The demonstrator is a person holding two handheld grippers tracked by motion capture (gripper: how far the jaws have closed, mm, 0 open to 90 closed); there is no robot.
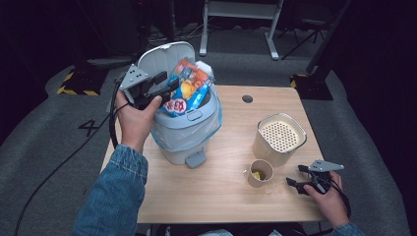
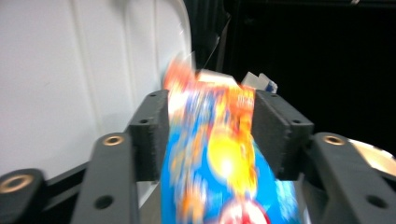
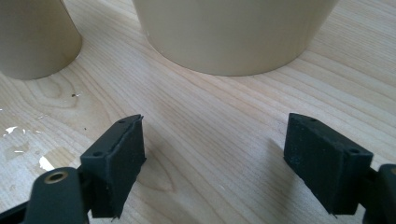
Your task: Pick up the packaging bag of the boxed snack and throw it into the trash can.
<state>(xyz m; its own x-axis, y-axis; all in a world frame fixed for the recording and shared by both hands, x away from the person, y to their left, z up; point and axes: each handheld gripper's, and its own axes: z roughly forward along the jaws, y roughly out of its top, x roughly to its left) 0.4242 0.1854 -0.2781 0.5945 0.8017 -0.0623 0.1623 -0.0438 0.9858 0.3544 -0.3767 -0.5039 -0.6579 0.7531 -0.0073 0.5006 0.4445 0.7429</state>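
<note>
Left tongs [image 2: 210, 135] astride crinkled blue-orange snack bag [image 2: 219, 158], blurred.

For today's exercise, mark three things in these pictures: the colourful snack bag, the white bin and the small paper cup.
snack bag [image 1: 189, 83]: high view, on the blue and orange front of the bag.
white bin [image 1: 189, 129]: high view, on its front wall.
paper cup [image 1: 261, 178]: high view, on its side wall.

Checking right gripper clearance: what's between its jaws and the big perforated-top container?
Bare wood. The right gripper view shows the right gripper open over the table, nothing before the container. The cup stands aside.
</note>
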